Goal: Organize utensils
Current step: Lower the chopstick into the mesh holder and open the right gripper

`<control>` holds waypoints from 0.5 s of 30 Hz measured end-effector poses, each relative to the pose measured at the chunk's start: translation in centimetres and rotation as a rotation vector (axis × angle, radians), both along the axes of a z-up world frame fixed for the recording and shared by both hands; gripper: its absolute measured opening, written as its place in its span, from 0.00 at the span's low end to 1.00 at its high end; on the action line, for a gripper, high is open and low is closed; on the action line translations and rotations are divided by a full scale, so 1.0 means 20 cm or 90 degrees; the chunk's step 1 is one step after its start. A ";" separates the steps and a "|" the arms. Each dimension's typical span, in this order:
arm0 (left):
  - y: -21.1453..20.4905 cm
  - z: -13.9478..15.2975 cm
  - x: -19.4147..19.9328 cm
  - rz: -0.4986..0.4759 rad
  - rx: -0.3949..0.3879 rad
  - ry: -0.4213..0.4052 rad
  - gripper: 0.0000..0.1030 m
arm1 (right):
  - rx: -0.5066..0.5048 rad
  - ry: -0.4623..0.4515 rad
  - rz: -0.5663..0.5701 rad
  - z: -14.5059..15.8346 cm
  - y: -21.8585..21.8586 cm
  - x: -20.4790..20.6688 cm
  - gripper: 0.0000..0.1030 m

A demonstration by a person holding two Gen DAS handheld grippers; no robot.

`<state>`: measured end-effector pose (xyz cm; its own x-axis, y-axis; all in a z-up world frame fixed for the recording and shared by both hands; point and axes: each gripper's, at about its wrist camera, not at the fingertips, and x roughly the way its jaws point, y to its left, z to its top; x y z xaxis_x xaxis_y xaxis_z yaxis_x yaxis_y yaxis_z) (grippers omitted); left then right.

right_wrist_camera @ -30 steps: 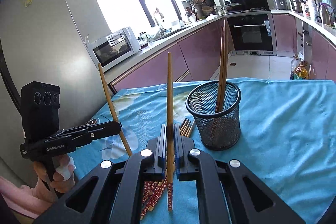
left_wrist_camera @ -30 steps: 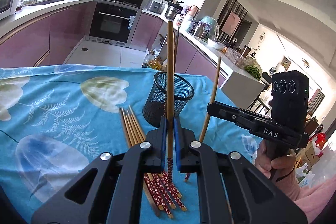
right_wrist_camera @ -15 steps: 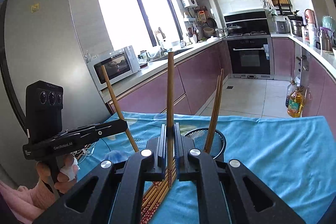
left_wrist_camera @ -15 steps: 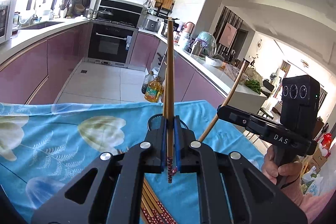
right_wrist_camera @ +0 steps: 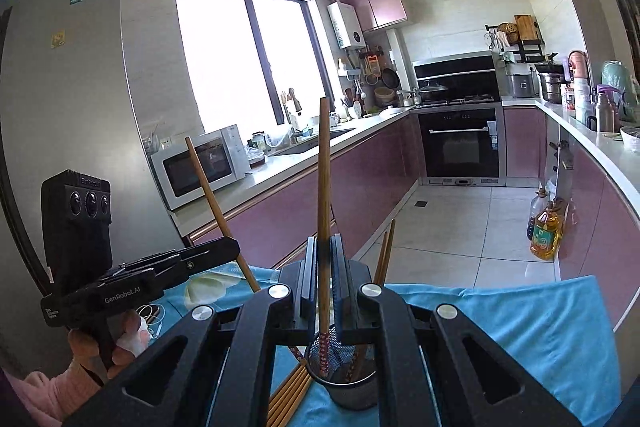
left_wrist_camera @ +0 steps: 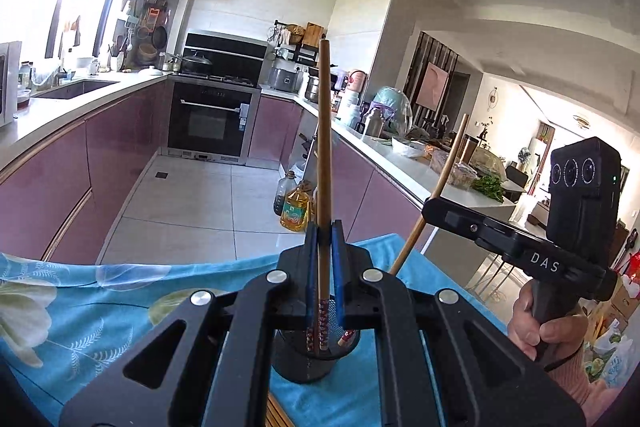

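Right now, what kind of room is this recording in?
A home kitchen: a built-in oven, a microwave on the counter, and a sink under the window.

Two held chopsticks (right_wrist_camera: 323, 187), two in one mesh cup (right_wrist_camera: 352, 393), several loose on one tablecloth (right_wrist_camera: 520, 327).

Upright chopstick (left_wrist_camera: 323, 163) over mesh cup (right_wrist_camera: 352, 393), loose chopsticks (right_wrist_camera: 289, 397) beside
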<state>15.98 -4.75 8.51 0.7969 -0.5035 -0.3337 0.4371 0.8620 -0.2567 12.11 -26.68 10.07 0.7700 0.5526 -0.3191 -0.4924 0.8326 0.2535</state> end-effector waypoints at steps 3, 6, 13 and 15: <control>-0.04 -0.04 0.04 0.002 0.019 0.009 0.07 | -0.008 0.015 -0.004 -0.05 0.01 0.05 0.05; -0.09 -0.10 0.08 0.000 0.041 0.027 0.07 | -0.021 0.037 -0.004 -0.11 0.02 0.09 0.05; -0.17 -0.28 0.19 -0.021 0.087 0.084 0.07 | -0.065 0.106 0.005 -0.25 0.07 0.16 0.05; -0.18 -0.32 0.21 -0.030 0.100 0.100 0.07 | -0.078 0.129 0.008 -0.29 0.08 0.18 0.05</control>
<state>20.16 -8.35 2.02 0.7063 -0.4707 -0.5287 0.4426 0.8765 -0.1891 15.75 -25.03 4.32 0.6762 0.5093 -0.5323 -0.4527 0.8573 0.2453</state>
